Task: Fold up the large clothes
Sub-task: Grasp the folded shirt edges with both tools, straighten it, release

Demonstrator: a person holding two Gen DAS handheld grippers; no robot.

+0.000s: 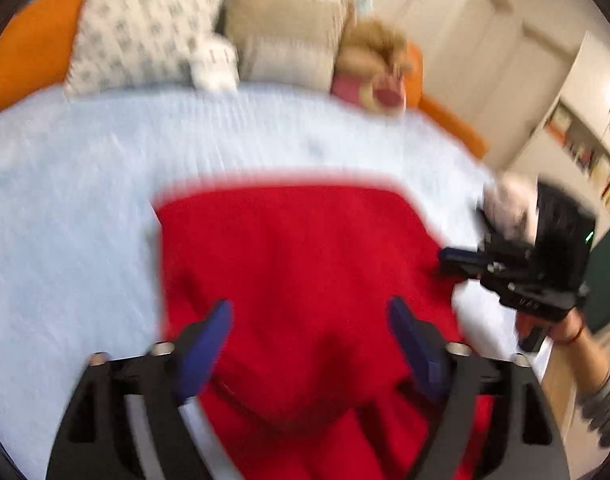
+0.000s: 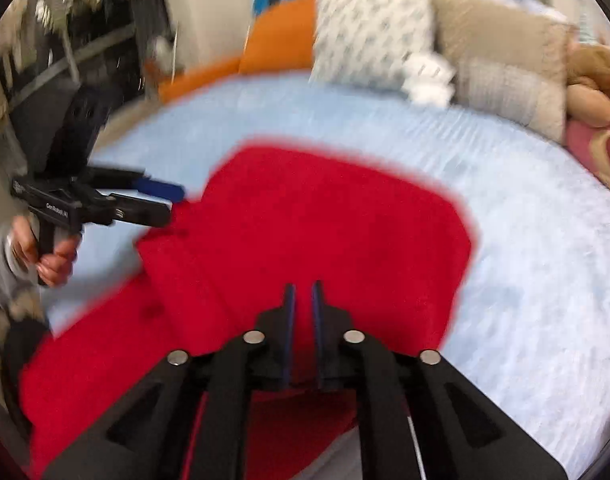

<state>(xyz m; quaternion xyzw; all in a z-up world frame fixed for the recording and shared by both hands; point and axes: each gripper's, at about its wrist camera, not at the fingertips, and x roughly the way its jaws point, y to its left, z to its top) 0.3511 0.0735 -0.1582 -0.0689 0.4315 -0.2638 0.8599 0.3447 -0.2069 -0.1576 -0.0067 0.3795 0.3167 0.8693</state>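
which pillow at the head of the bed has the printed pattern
The left pillow, white with small grey-blue motifs. The pillow beside it is plain beige.

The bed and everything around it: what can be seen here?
Garment: one, red, spread on the bed.
Bed cover: one, pale blue, under the garment.
Pillows: two large, one patterned white, one beige, at the head.
Small cushion: one, white, between the pillows.
Stuffed toy: one, brown, beside the beige pillow.
Bed frame: orange, around the mattress.
Left gripper: black, blue fingers, open above the garment.
Right gripper: black, fingers nearly closed, narrow gap.
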